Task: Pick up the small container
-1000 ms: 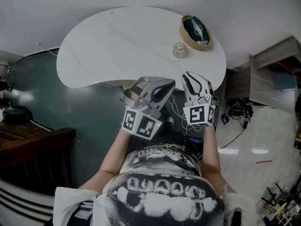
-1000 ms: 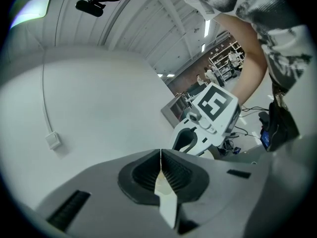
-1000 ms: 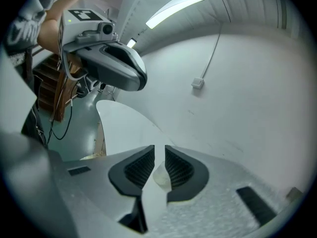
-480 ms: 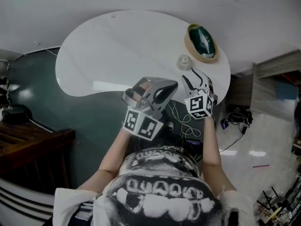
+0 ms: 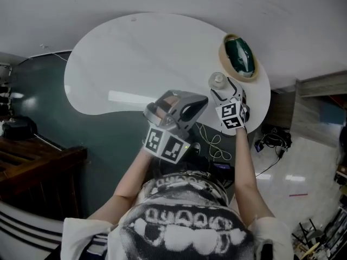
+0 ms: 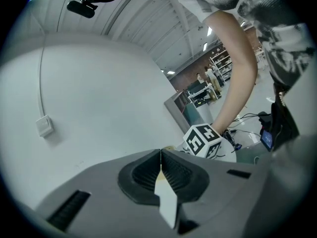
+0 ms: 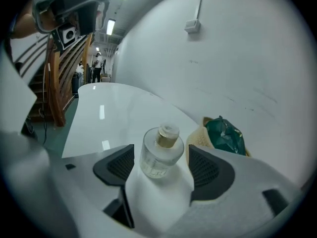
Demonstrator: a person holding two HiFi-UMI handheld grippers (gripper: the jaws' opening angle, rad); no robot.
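Observation:
The small container [image 7: 161, 152] is a clear glass bottle with a pale cap, upright on the white table [image 5: 135, 58] near its right end; the head view shows the bottle [image 5: 218, 80] too. My right gripper [image 7: 161, 165] has its jaws opening, one pad on each side of the bottle, with a gap on both sides. In the head view the right gripper [image 5: 227, 93] reaches just short of the bottle. My left gripper [image 5: 187, 106] hangs over the table's near edge with its jaws closed together and nothing between them.
A tan woven basket [image 5: 233, 75] holding a dark green bundle [image 5: 240, 56] stands just beyond the bottle, close to the right jaw. Cables [image 5: 214, 142] lie on the floor below the table's near edge. A wall rises behind the table.
My right gripper has moved forward to the bottle and its jaws have spread apart around it. The left gripper has stayed about where it was.

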